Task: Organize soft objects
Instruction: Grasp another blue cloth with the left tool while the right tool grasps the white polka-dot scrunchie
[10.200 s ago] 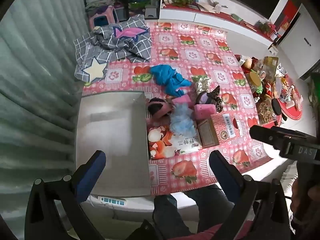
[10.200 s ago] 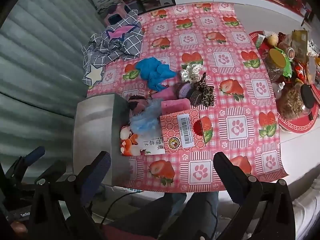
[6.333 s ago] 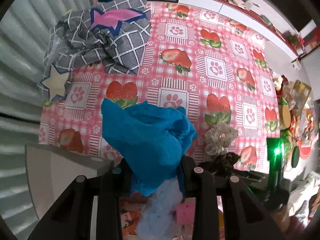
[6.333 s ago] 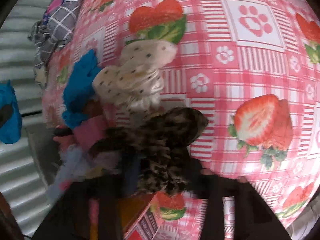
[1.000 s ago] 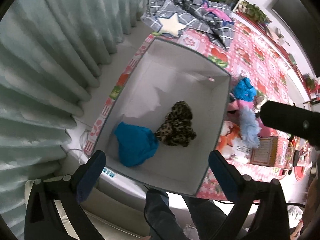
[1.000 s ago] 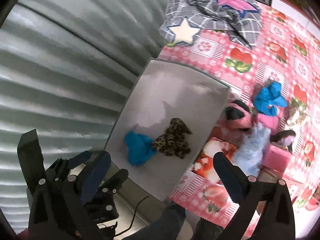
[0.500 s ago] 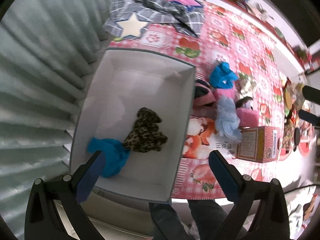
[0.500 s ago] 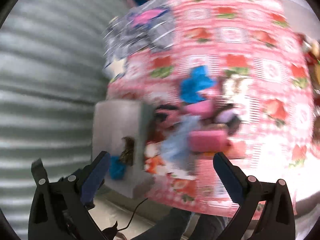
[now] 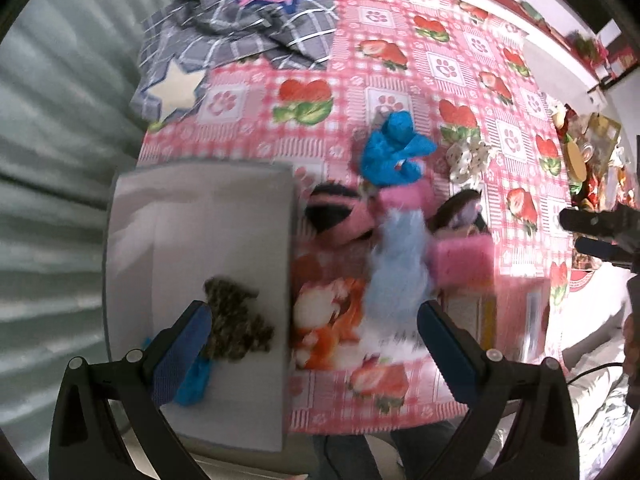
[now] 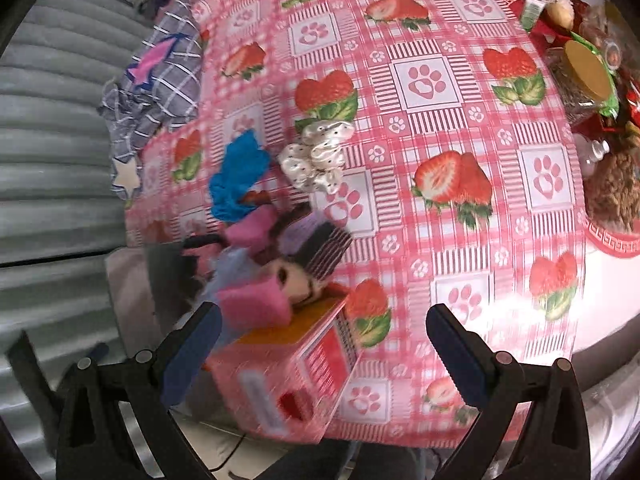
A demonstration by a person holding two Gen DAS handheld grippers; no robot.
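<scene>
A grey box [image 9: 132, 216] stands at the table's left edge and holds a leopard-print scrunchie [image 9: 236, 324] and a blue cloth [image 9: 196, 376]. Beside it lie a pink and black soft item [image 9: 340, 216], a light blue fluffy piece [image 9: 400, 264], pink sponges [image 9: 460, 260], a blue cloth [image 9: 394, 150] and a white dotted scrunchie [image 10: 316, 156]. My left gripper [image 9: 312, 344] is open and empty above the box's right wall. My right gripper [image 10: 320, 344] is open and empty above a pink carton [image 10: 288, 376].
A grey checked blanket [image 9: 240, 28] with a star lies at the table's far left corner. Jars and snacks [image 10: 588, 72] crowd a red tray at the right. A printed tissue pack [image 9: 324, 320] lies next to the box. The pink strawberry cloth [image 10: 440, 120] covers the table.
Both grippers have swung right and lower, away from the box and toward the pile of soft items. The views are blurred by the motion. Both stay open and empty.
</scene>
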